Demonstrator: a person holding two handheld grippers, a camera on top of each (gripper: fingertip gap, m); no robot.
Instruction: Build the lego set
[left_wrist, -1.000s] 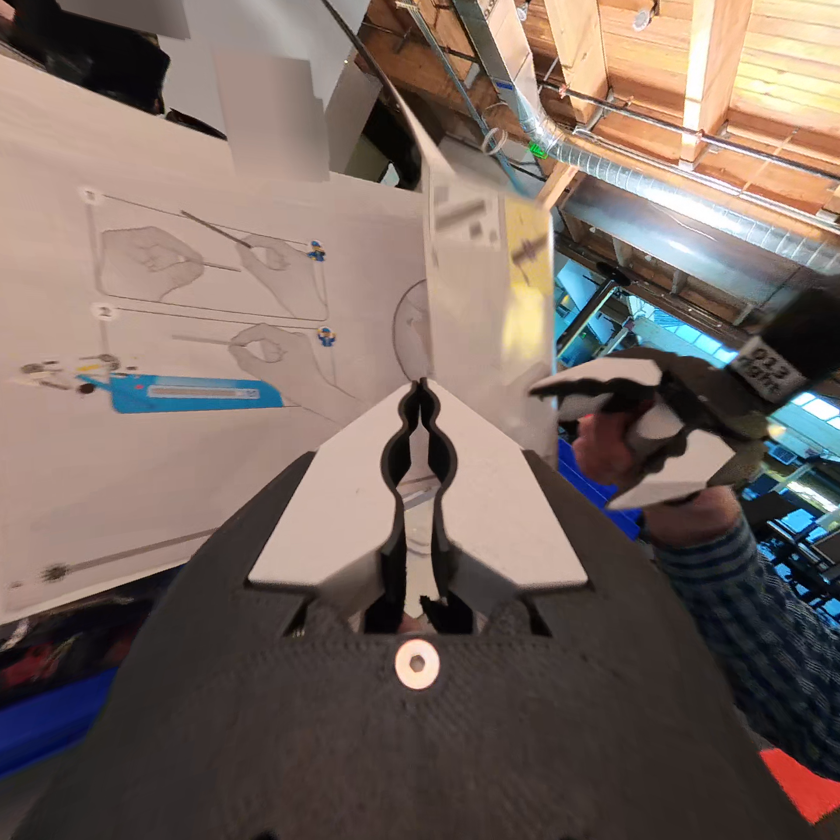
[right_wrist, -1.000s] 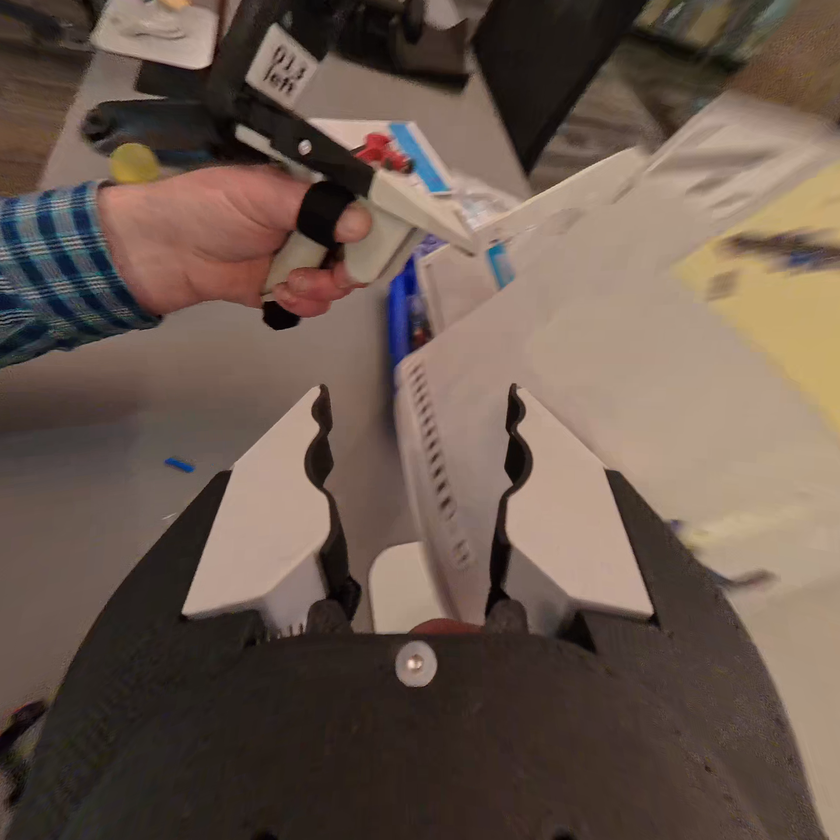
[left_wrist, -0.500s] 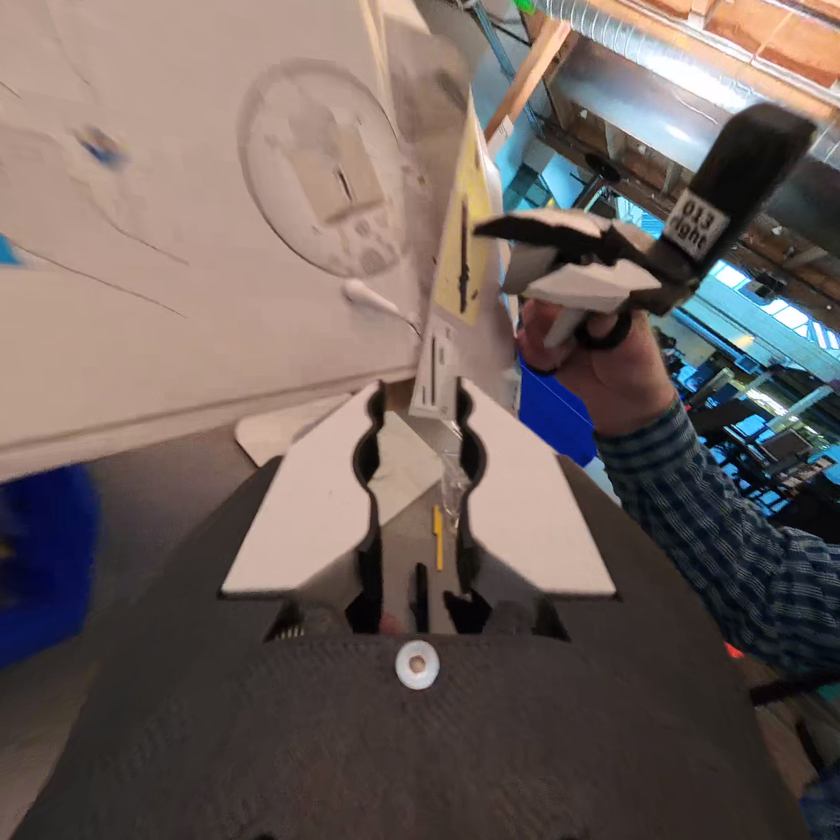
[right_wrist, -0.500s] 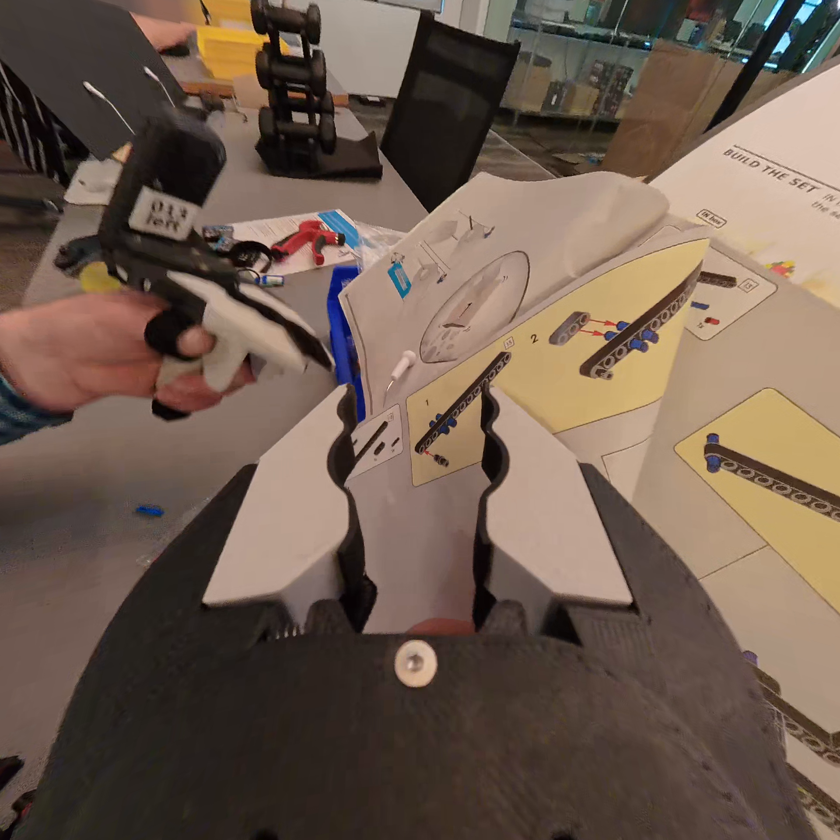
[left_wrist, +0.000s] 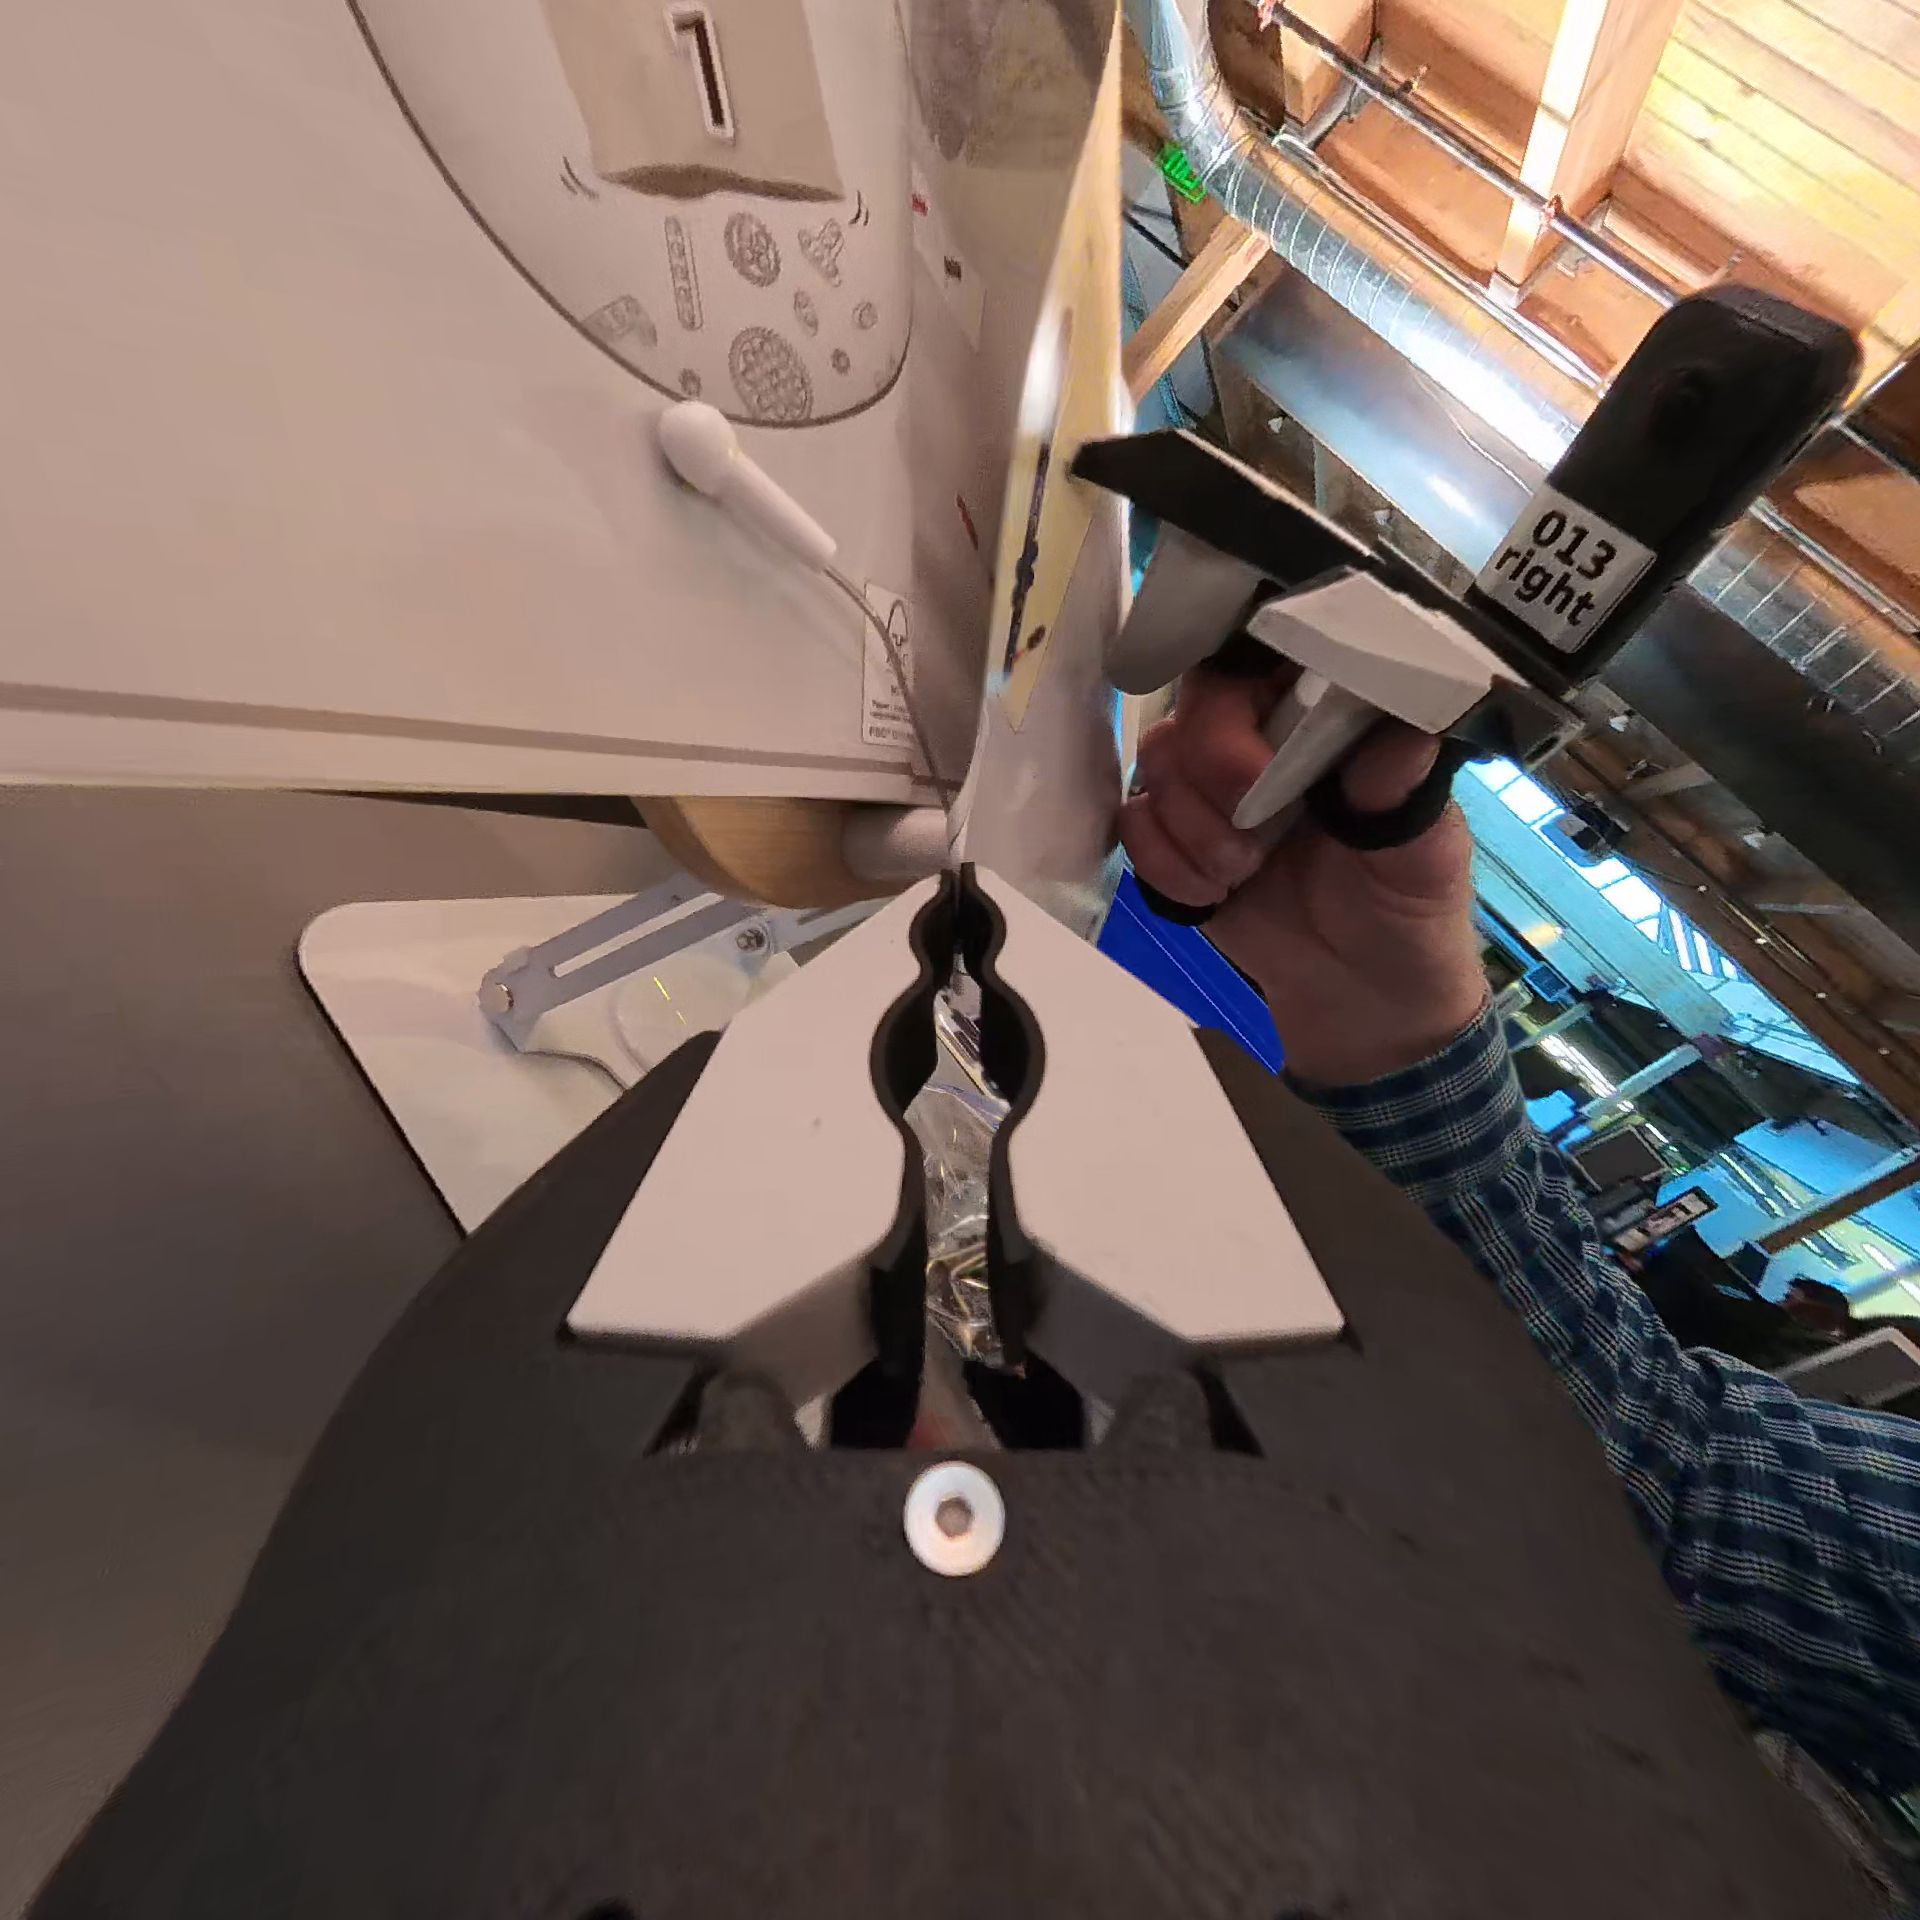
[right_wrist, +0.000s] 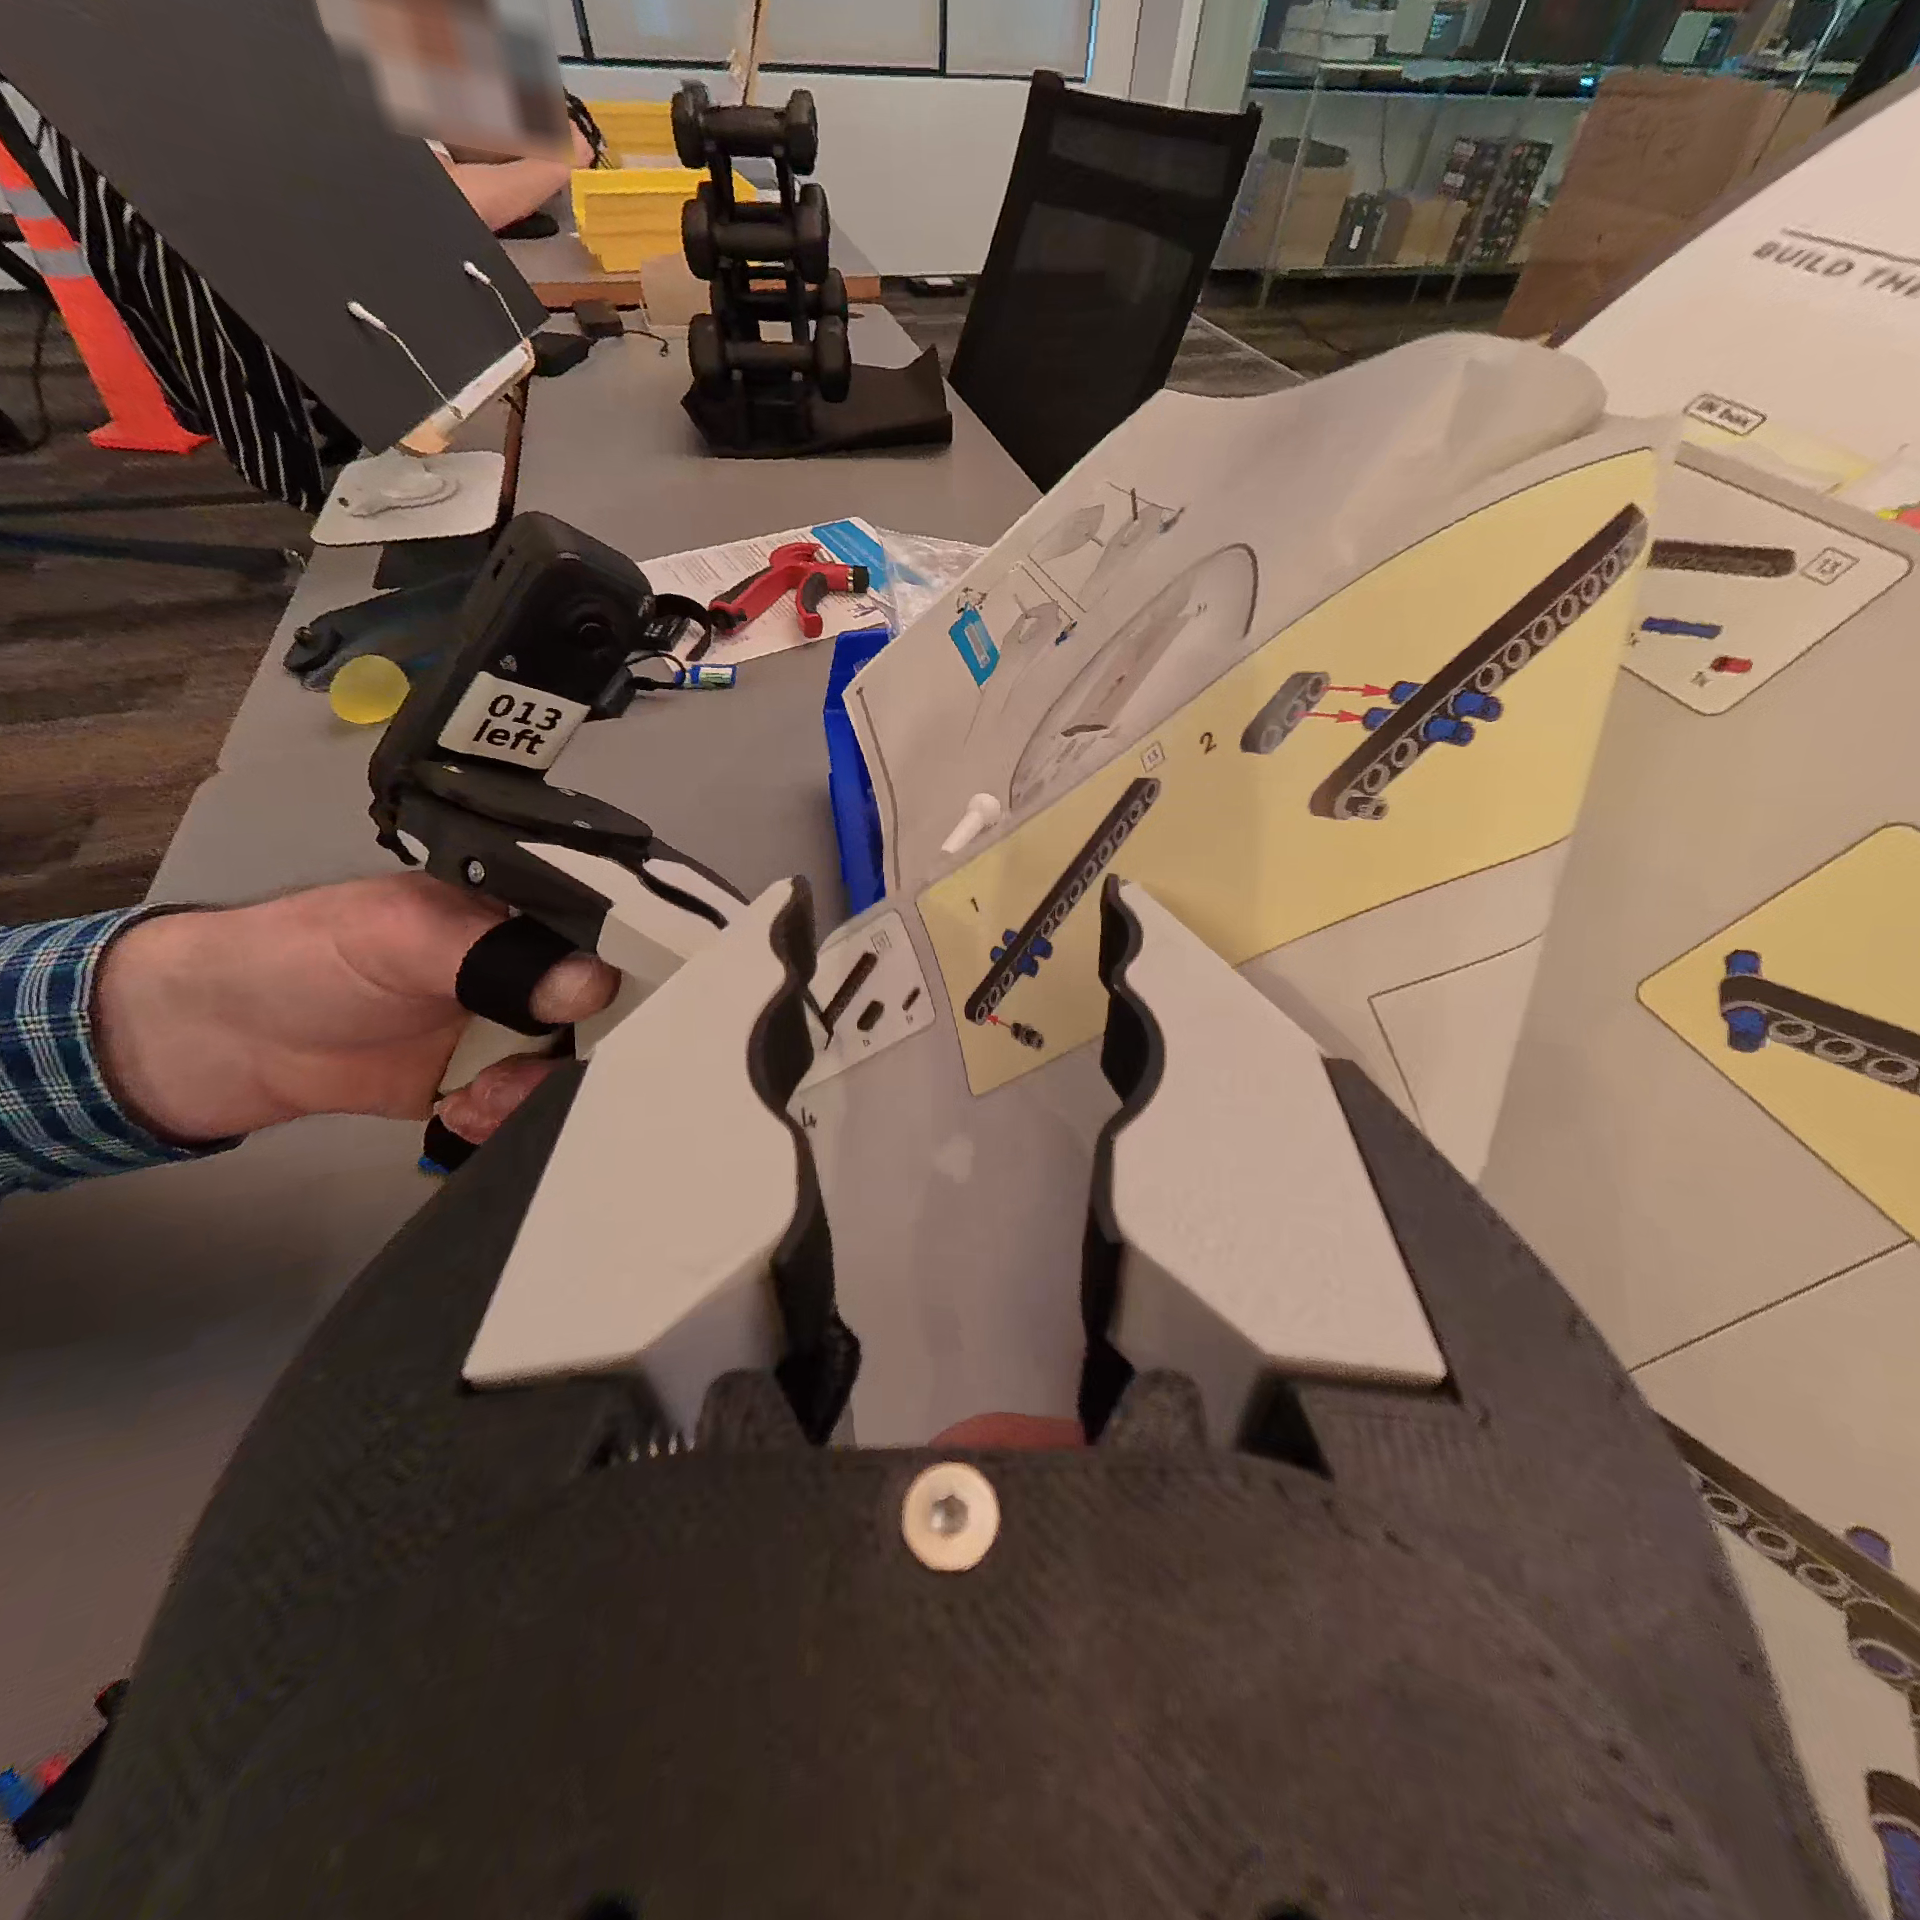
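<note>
The Lego instruction booklet (left_wrist: 416, 416) stands open on a stand. One page with yellow step panels (right_wrist: 1351, 675) is lifted and half turned. It is edge-on in the left wrist view (left_wrist: 1060, 416). My left gripper (left_wrist: 954, 888) is shut, pinching the bottom edge of that page. In the right wrist view the left gripper (right_wrist: 707, 914) sits low at the page's left corner, its tips hidden. My right gripper (right_wrist: 956, 904) is open, with the page's lower corner between its fingers. It also shows against the page in the left wrist view (left_wrist: 1107, 561).
The stand's white base (left_wrist: 416, 1018) and wooden disc (left_wrist: 748, 842) sit under the booklet. A blue bin (right_wrist: 854, 748) stands behind the page. A clear bag of parts (left_wrist: 951, 1195) lies below my left fingers. A red tool (right_wrist: 790, 592), yellow ball (right_wrist: 369, 688), dumbbell rack (right_wrist: 753, 260) and black chair (right_wrist: 1091, 239) stand farther back. Tip to tip, the grippers are about 8 cm apart.
My left gripper opened half a second ago, dropped to the page's bottom edge and has shut on it. My right gripper moved in around the page's lower corner and stays open.
</note>
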